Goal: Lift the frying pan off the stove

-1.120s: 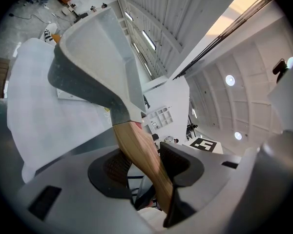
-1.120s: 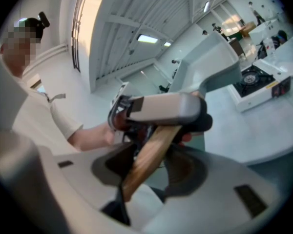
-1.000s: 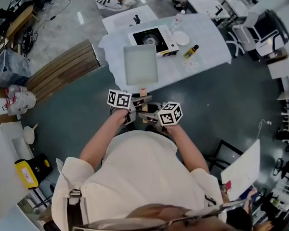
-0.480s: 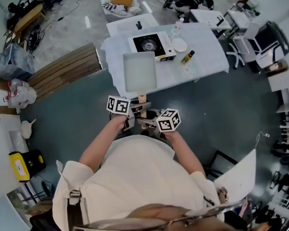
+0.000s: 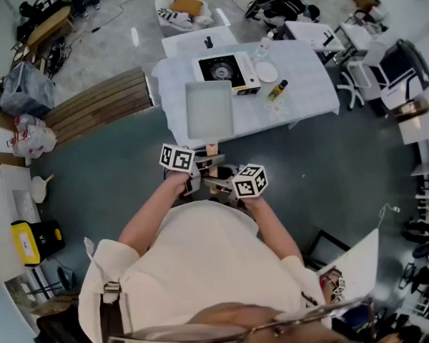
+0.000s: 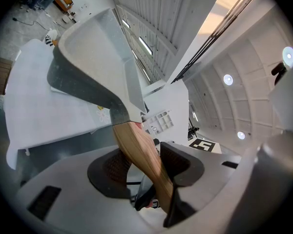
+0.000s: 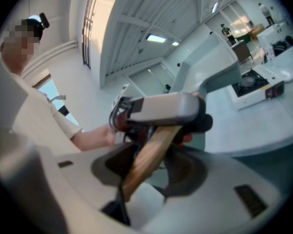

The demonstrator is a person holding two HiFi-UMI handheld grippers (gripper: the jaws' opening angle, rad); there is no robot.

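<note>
As both hand-held grippers (image 6: 145,165) (image 7: 149,167) clamp its handle (image 6: 136,147), frying pan (image 5: 209,109) off stove (image 5: 226,68)

Square grey frying pan (image 5: 209,109), wooden handle (image 5: 211,150), in the air, level, well apart from white stove (image 5: 225,70)

Your left tongs (image 6: 146,165) and right tongs (image 7: 151,165) now sit a little nearer your chest, and the pan (image 5: 209,109) comes back with them. The worktop (image 5: 304,84) and stove (image 5: 227,70) look slightly lower and smaller in the head view, with more floor beyond them.
</note>
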